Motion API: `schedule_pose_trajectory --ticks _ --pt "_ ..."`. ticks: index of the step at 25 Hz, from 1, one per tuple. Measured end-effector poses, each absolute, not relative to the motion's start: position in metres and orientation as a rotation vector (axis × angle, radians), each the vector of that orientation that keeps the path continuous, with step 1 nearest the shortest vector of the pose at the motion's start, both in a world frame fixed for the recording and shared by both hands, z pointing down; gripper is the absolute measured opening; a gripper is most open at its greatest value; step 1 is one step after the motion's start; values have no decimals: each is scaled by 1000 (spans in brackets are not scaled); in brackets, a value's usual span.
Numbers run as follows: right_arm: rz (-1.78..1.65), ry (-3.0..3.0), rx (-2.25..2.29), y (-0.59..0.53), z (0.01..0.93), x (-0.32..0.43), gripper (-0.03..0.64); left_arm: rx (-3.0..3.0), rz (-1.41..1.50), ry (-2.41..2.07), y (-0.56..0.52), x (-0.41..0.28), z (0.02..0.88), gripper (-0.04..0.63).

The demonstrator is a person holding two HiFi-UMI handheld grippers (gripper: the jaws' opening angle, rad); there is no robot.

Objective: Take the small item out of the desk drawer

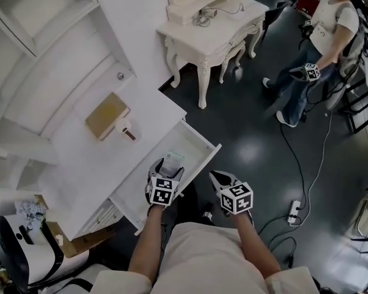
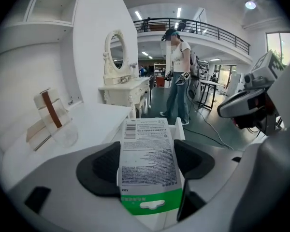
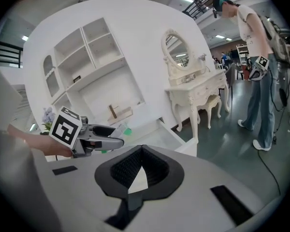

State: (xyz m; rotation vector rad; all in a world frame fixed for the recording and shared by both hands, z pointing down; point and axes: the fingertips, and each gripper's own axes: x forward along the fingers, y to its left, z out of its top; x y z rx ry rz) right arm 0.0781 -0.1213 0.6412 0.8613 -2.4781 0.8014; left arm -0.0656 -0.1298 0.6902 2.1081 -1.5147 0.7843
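Over the open desk drawer (image 1: pixel 201 138), your left gripper (image 1: pixel 167 166) grips a white packet (image 2: pixel 147 161) with a green end, its pads pressed against the packet's two sides. Your right gripper (image 3: pixel 141 150) hangs just beside it, outside the drawer front and over the dark floor (image 1: pixel 257 121). Its jaws meet tip to tip with nothing between them. A brown box (image 1: pixel 107 115) lies on the white desk (image 1: pixel 98 161), well apart from the drawer.
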Motion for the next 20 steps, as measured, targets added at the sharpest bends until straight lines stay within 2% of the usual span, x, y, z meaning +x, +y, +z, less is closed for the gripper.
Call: schedule_pose_trajectory --ticks 20 --pt "732 -2489 811 -122 629 49 25 2076 586 -1671 -100 -55 629 362"
